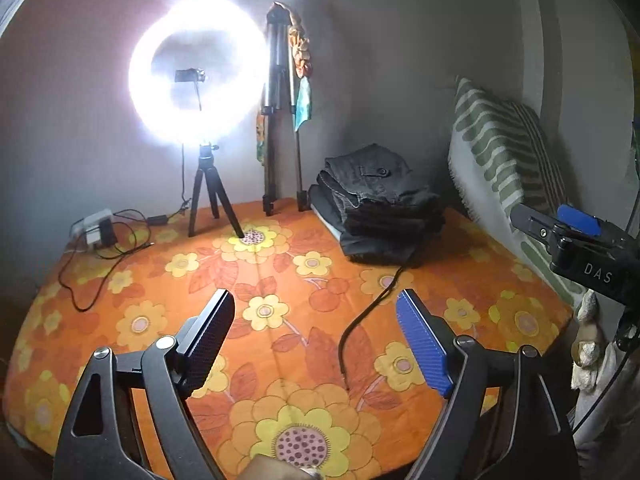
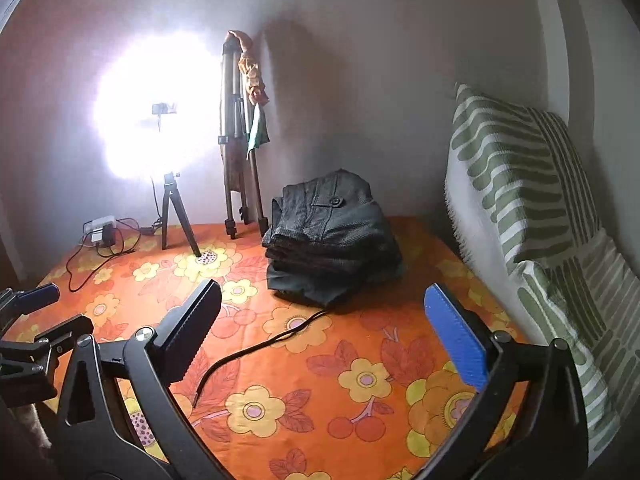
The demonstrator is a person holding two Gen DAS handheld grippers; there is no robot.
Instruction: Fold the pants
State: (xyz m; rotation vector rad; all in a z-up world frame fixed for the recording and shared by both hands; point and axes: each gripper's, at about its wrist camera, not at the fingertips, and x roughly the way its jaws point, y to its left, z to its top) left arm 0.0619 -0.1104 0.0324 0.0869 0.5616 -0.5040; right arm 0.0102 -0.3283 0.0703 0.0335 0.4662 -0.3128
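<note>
Folded pants [image 2: 334, 236], stacked ahead on bedspread [image 2: 320, 360]; right gripper [image 2: 332, 332] nearer than left gripper [image 1: 316, 340]; both jaws agape, empty.

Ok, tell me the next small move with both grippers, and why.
Probably draw both back and leave the pile alone: the pants already sit folded in a stack on the bedsheet, and the left gripper and right gripper are open and empty.
</note>
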